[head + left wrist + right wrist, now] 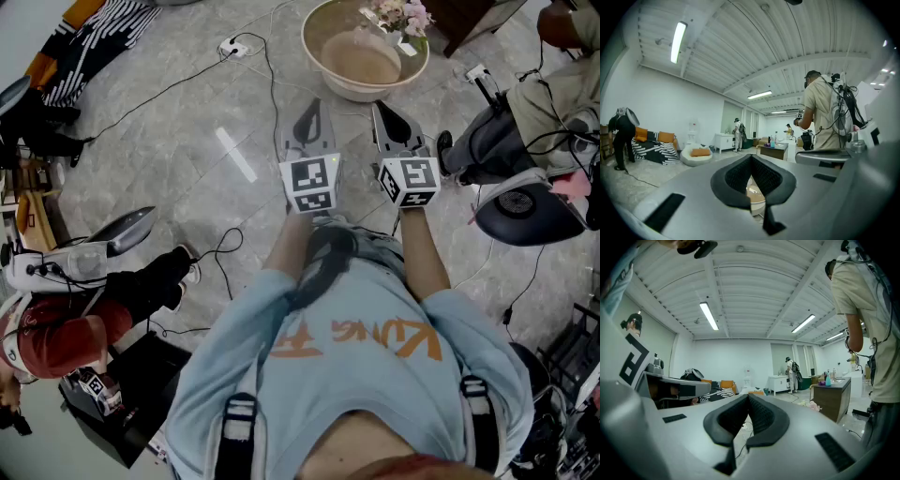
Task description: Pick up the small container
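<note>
Grey marble floor (pixel 187 141), cables (pixel 167 92) trailing. You held the left gripper (pixel 313 106) and right gripper (pixel 382 111) level, both closed and empty. Just beyond sat a beige bowl (pixel 347 91), likely the container; you needed to open one gripper and dip toward its rim.

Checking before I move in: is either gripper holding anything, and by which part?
Nothing is held: the left gripper and the right gripper both have their jaws closed together, with nothing between them.

On the grey marbled floor (pixel 169 150) lie a white power strip (pixel 234 45), a black-and-white striped cloth (pixel 108 33) (orange fabric beside it) at upper left, and pink flowers (pixel 403 16) farther off.
</note>
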`<state>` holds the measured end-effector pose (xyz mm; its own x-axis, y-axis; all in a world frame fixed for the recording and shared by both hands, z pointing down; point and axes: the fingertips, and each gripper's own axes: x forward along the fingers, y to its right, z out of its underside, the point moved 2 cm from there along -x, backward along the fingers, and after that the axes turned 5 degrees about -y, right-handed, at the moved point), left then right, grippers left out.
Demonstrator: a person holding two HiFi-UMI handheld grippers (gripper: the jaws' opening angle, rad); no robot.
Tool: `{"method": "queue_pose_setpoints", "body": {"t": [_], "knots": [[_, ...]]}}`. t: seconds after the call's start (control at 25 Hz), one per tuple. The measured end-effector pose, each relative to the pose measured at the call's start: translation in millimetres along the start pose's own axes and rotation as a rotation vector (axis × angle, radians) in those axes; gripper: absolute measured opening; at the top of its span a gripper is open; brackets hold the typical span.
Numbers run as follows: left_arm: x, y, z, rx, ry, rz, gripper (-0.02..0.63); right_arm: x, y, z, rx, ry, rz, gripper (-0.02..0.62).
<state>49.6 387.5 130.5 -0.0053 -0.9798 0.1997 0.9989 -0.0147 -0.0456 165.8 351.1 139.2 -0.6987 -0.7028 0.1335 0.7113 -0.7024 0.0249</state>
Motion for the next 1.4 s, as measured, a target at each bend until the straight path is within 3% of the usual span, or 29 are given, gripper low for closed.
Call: {"method": "queue_pose_setpoints", "body": {"t": [0.4, 0.88, 1.24, 1.4], "knots": [[-10, 14, -10, 0.01, 0.008, 0.034, 0.023, -18, 3, -8, -0.001, 0.008, 0.025, 0.012], [35, 21, -12, 0.03, -0.002, 0.001, 0.023, 13, 42, -1, 0.045, 0.017, 0.001, 0.012], [-9, 18, -40, 0.031, 0.05, 0.015, 0.023, -14, 13, -23, 0.015, 0.032, 0.001, 0.012], [-97, 19, -80, 0.025, 0.094, 0.042, 0.023, -80, -46, -74, -0.026, 0.056, 0.015, 0.012]]}}
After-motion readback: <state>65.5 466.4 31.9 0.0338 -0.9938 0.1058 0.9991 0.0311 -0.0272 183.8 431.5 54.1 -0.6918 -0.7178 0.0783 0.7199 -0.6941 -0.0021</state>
